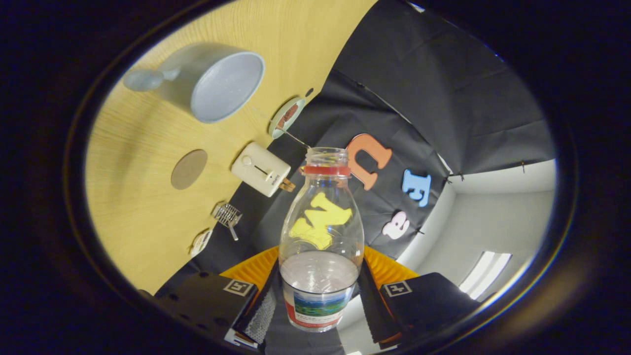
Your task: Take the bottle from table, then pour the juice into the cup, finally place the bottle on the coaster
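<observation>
The gripper (319, 296) clasps the uncapped bottle (321, 231) between both fingers, lifted and tipped well apart from the cup (217, 86) on the table (138, 207); pouring cleanly likely means bringing its mouth over the rim first

Tool (319, 296) is clamped on the bottle (321, 231), which blocks the lane straight ahead. Cup (217, 84), white box (261, 168) and small rack (227, 215) stand off to the tool's side. Bare desk (143, 197) lies around the coaster (189, 169), nothing touching it.
</observation>
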Tool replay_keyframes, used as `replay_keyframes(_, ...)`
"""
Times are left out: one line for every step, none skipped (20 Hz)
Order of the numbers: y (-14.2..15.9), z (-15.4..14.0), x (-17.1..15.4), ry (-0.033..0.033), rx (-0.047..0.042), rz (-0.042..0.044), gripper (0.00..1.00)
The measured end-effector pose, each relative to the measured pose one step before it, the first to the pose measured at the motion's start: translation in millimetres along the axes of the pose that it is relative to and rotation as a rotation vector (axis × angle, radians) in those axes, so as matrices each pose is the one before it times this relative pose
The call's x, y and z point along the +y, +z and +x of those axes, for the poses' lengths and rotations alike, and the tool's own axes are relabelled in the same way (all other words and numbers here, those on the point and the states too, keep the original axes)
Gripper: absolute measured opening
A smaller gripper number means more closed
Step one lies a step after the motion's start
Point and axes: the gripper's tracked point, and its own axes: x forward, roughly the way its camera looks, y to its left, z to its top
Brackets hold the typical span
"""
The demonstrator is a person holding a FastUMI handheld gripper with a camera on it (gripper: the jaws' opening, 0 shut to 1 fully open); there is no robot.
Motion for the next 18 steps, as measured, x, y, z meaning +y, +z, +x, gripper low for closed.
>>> replay_keyframes(-0.59, 0.12, -0.46, -0.00248, -0.00010, -0.00759, 0.81)
replay_keyframes(-2.03, 1.05, 0.15, -0.00081, 0.00241, -0.00157, 0.81)
replay_keyframes(-0.70, -0.58, -0.80, 0.00359, 0.00182, 0.00172, 0.81)
replay_keyframes(-0.28, -0.11, 0.64, 0.00294, -0.00118, 0.00172, 0.81)
replay_keyframes(0.50, 0.50, -0.34, 0.00009, -0.00154, -0.00615, 0.81)
replay_keyframes(0.11, 0.59, -0.25, -0.00185, -0.00119, -0.00976, 0.81)
replay_keyframes(1.29, -2.82, -1.20, -0.00073, -0.00063, -0.00641, 0.81)
replay_keyframes(1.20, 0.07, -0.42, 0.00060, -0.00412, -0.00618, 0.81)
replay_keyframes(2.55, -1.95, -0.51, -0.00166, -0.00530, -0.00630, 0.81)
replay_keyframes(2.01, -0.73, -0.67, -0.00070, -0.00560, -0.00508, 0.81)
replay_keyframes(0.54, -0.12, 0.23, -0.00024, -0.00124, -0.00481, 0.81)
replay_keyframes(0.75, -1.00, -0.24, 0.00148, 0.00212, -0.00567, 0.81)
replay_keyframes(0.09, -1.41, -0.63, 0.00148, 0.00186, -0.00300, 0.81)
replay_keyframes(1.54, -1.53, 0.90, 0.00636, 0.00027, 0.00181, 0.81)
replay_keyframes(0.87, -0.09, 0.77, 0.00628, 0.00104, 0.00249, 0.81)
replay_keyframes(1.52, 0.07, -0.02, 0.00462, -0.00407, 0.00086, 0.81)
replay_keyframes(1.61, 0.05, -0.52, -0.00194, -0.00067, -0.00084, 0.81)
replay_keyframes(-0.15, -0.54, 0.68, 0.00101, 0.00131, -0.00106, 0.81)
